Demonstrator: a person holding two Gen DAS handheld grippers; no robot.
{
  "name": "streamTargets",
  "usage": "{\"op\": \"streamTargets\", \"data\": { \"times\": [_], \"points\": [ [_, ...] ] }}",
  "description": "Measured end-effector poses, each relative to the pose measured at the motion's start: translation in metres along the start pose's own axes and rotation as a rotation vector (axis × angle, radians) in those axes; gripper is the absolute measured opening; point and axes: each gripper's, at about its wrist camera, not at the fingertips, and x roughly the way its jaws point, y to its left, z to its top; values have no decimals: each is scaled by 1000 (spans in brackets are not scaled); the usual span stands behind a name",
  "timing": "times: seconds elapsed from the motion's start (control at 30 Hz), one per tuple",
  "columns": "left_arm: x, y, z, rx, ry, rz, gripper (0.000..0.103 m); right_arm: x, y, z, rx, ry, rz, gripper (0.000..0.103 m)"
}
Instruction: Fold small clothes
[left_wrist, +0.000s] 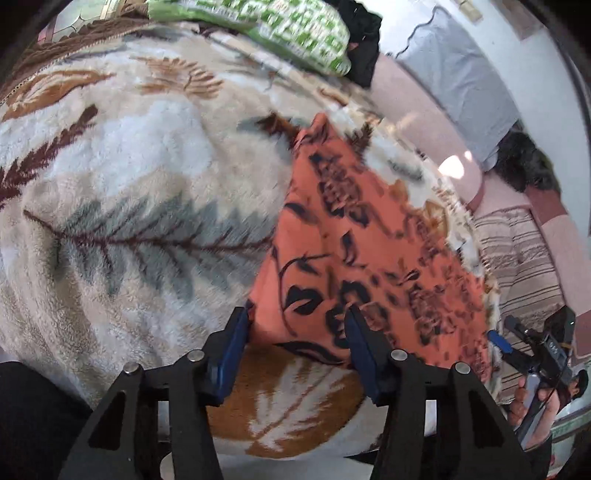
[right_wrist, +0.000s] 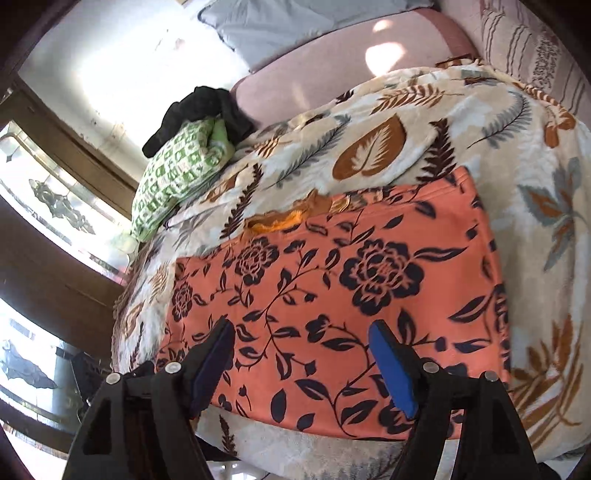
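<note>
Leaf-print blanket bears unlabelled floral garment.

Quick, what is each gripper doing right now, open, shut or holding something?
Left gripper: open, jaws apart over a corner of the orange cloth with black flowers, not pressing it.
Right gripper: open above the same cloth, holding nothing.

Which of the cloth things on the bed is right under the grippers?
The orange garment with black flowers, spread flat on the leaf-patterned blanket. The green-and-white patterned bundle and the black cloth lie far off at the blanket's far edge.
</note>
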Motion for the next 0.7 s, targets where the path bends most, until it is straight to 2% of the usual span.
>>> {"op": "streamTargets", "data": {
  "times": [0.03, 0.07, 0.13, 0.2, 0.3, 0.33, 0.37, 0.43, 0.53, 0.63, 0.7],
  "points": [
    [2, 4, -1, 8, -2, 51, 17, 12, -3, -3, 12, 34, -3, 78],
    [-1, 6, 0, 7, -1, 31, 17, 25, -9, -7, 29, 76, -19, 78],
    [-6, 1, 0, 34, -6, 58, 16, 47, -27, -14, 91, 144, -81, 78],
    [-6, -9, -1, 92, -9, 95, 16, 47, -37, -17, 106, 122, -47, 79],
    [-13, -23, 7, 145, -15, 97, 19, 46, -40, -17, 107, 136, -25, 79],
    [-19, -26, 15, 153, -38, 81, 28, 46, -41, -17, 101, 140, -21, 79],
    [-26, -28, 26, 162, -70, 57, 44, 47, -41, -17, 95, 144, -18, 79],
    [-33, -33, 51, 175, -133, 28, 59, 47, -41, -17, 95, 142, -4, 82],
    [-12, -41, 98, 193, -125, -19, 59, 45, -44, -17, 109, 131, 22, 85],
    [39, -40, 140, 154, -13, -50, 59, 45, -45, -18, 115, 123, 39, 86],
    [71, -40, 160, 134, 49, -35, 40, 44, -46, -18, 117, 123, 50, 87]
  ]
}}
